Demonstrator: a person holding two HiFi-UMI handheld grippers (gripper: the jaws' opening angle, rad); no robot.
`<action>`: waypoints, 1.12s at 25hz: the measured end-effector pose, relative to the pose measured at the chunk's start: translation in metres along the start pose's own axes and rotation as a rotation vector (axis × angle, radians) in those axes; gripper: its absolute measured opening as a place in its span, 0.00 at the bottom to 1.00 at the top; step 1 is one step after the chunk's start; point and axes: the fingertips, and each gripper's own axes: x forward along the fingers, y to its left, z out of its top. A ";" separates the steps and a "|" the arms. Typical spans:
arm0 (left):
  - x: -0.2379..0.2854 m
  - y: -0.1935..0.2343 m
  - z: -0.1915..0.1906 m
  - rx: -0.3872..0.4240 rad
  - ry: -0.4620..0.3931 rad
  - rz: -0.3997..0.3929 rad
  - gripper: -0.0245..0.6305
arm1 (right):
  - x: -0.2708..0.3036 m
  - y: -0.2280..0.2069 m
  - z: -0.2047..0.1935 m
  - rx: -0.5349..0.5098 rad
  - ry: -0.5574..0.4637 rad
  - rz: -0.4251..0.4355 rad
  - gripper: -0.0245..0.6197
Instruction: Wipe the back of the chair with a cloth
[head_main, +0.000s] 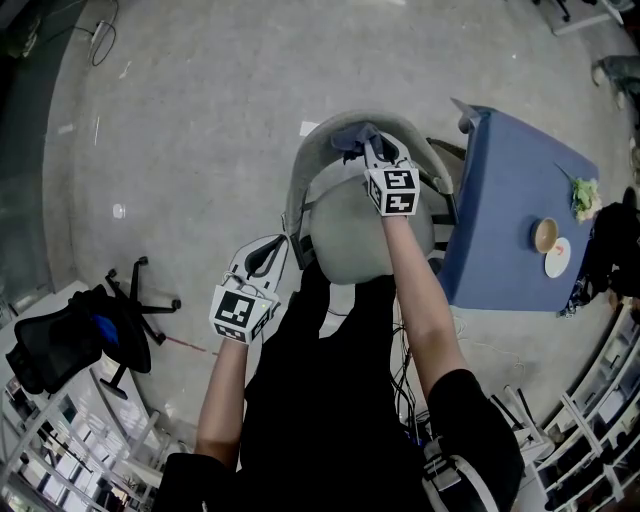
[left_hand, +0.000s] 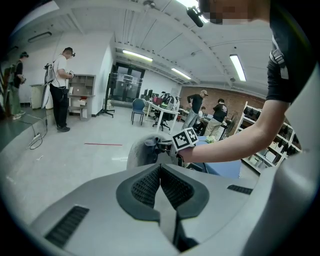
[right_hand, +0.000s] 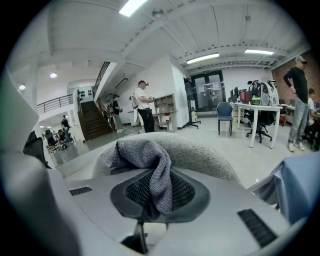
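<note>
Bunched grey cloth (right_hand: 149, 159), seemingly coarse-woven

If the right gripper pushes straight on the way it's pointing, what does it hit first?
The right gripper, shut on the grey woven cloth, would likely meet the curved grey fabric chair back just ahead.

Open-plan office w/ desks (right_hand: 255, 106), swivel chairs (head_main: 80, 340) (shelving (head_main: 60, 445) too).

I read right arm stretched forward, right gripper (head_main: 374, 150) jaws clamped on the cloth (right_hand: 144, 152). Left gripper (head_main: 266, 254) sits nearer my body, jaws pressed together.
</note>
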 end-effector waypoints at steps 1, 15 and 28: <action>0.000 0.000 0.000 0.000 0.000 0.000 0.07 | 0.000 -0.004 -0.001 -0.003 0.006 -0.009 0.15; 0.003 -0.010 -0.004 0.002 0.009 -0.004 0.07 | -0.014 -0.048 -0.017 0.028 0.026 -0.105 0.15; 0.009 -0.016 -0.008 -0.007 0.010 -0.012 0.07 | -0.029 -0.084 -0.043 0.005 0.078 -0.182 0.15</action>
